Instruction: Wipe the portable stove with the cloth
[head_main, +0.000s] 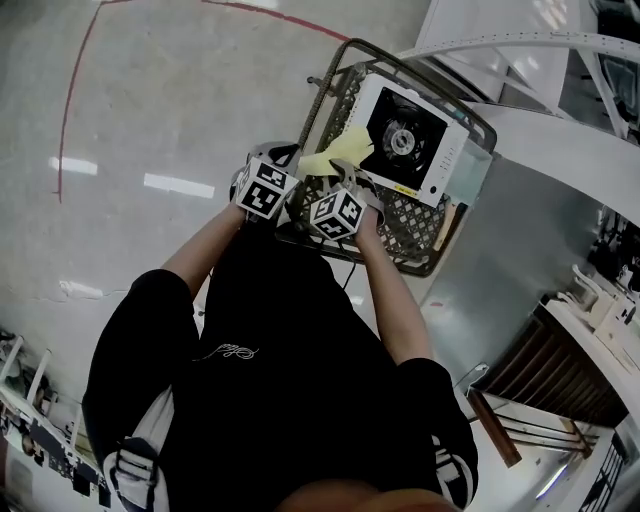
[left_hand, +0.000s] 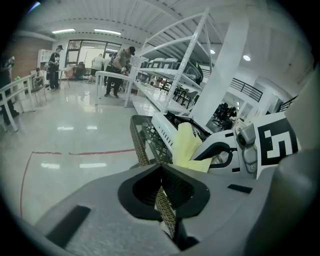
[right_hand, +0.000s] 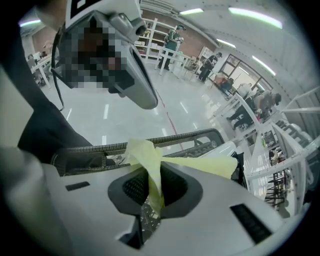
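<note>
Wiping looks barely begun. The yellow cloth (head_main: 340, 152) hangs over the near corner of the portable stove (head_main: 412, 140), which sits inside a dark lattice basket (head_main: 412, 226) just ahead of the person. To do the step well, my reading: bring the cloth down flat onto the white top plate, sweep in overlapping strokes around the black burner rather than over it, and keep the pinch near one edge so a broad flap trails on the surface instead of a bunched wad. The basket should be held steady through each stroke, since its walls stand close around the stove and leave little room to swing. Right hand-held gripper (right_hand: 152, 192): jaws together on a fold of the cloth, the fabric rising out of the pinch and spreading toward the stove. Left hand-held gripper (left_hand: 163, 189): jaws closed on the basket's woven rim (left_hand: 141, 145), a strip of it running down between the pads — a bracing grip, not a wiping one. Whether the cloth actually presses on the stove top cannot be told from these views.
</note>
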